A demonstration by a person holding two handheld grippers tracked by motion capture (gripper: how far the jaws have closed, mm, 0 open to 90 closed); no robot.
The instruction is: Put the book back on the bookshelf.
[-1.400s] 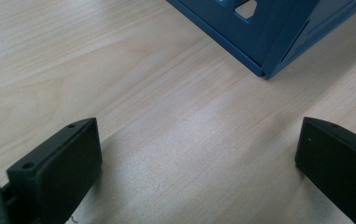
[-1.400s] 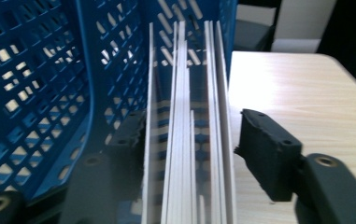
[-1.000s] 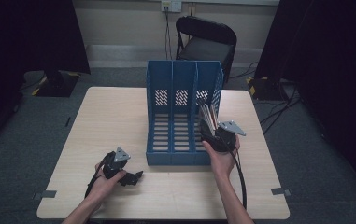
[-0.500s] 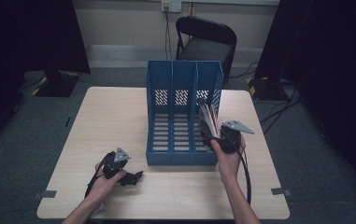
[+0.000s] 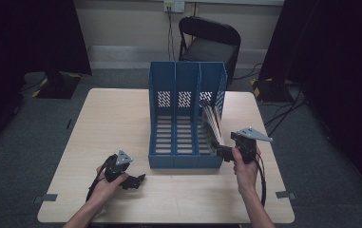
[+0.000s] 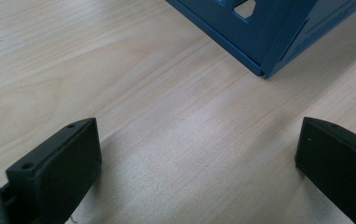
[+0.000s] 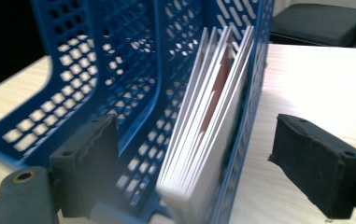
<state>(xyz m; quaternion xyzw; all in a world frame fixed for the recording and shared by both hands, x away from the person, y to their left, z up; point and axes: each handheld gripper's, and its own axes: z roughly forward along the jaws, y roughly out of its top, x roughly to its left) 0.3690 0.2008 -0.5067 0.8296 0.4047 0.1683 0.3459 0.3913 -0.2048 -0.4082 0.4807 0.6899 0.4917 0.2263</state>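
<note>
Your right gripper (image 7: 192, 163), with jaws just spread wider, frames the thin white booklets (image 7: 208, 126) leaning in the perforated blue plastic rack (image 7: 119, 70) without pinching them.

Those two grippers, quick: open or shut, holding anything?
Left gripper: open, empty, over the table.
Right gripper: jaws just opened, apart around the papers in the blue rack, not pressing them.

Black folding chair (image 5: 210, 43) beyond the wooden table (image 5: 117, 118); wall socket (image 5: 174, 5) above.
</note>
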